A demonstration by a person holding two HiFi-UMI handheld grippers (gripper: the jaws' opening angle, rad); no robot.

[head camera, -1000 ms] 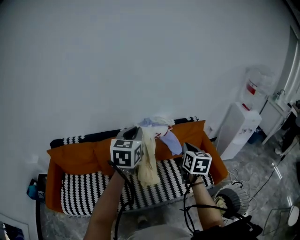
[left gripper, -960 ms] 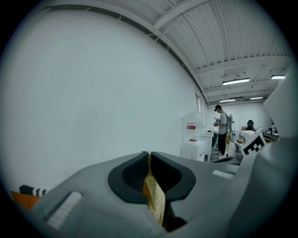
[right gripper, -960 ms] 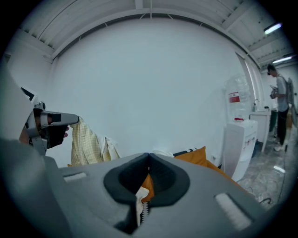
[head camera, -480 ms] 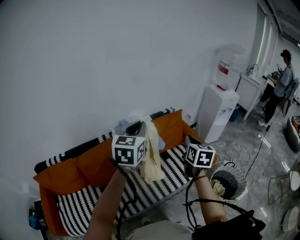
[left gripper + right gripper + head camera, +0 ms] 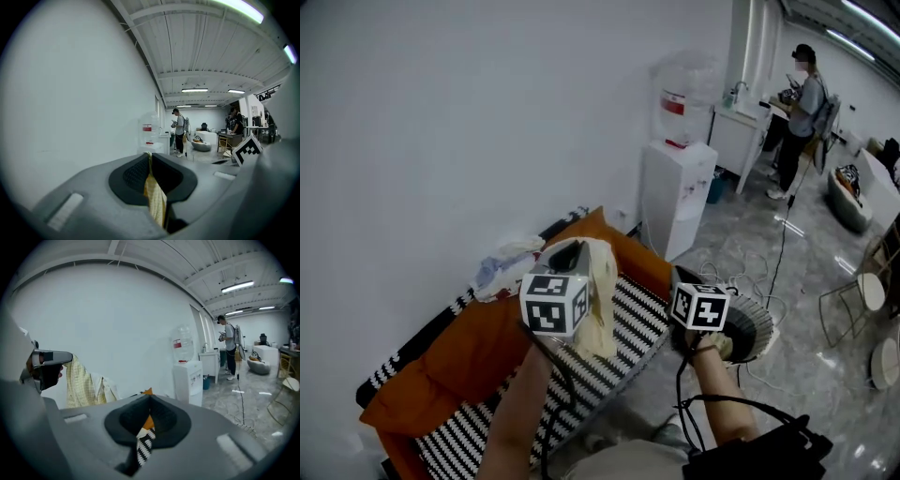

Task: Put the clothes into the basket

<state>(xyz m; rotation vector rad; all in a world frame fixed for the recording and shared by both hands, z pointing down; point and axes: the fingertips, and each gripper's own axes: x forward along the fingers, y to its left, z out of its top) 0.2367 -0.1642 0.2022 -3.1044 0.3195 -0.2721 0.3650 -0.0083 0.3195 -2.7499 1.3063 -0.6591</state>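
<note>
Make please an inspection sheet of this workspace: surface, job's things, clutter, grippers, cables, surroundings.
surface: orange sofa with striped cushions; grey floor.
job's things: yellow garment hanging from left gripper; more clothes on sofa back; basket on floor.
clutter: nothing seen.
grippers: left gripper shut on the yellow garment; right gripper shut, empty.
cables: loose cables on floor near basket.
surroundings: water dispenser by white wall; a person standing far off.
</note>
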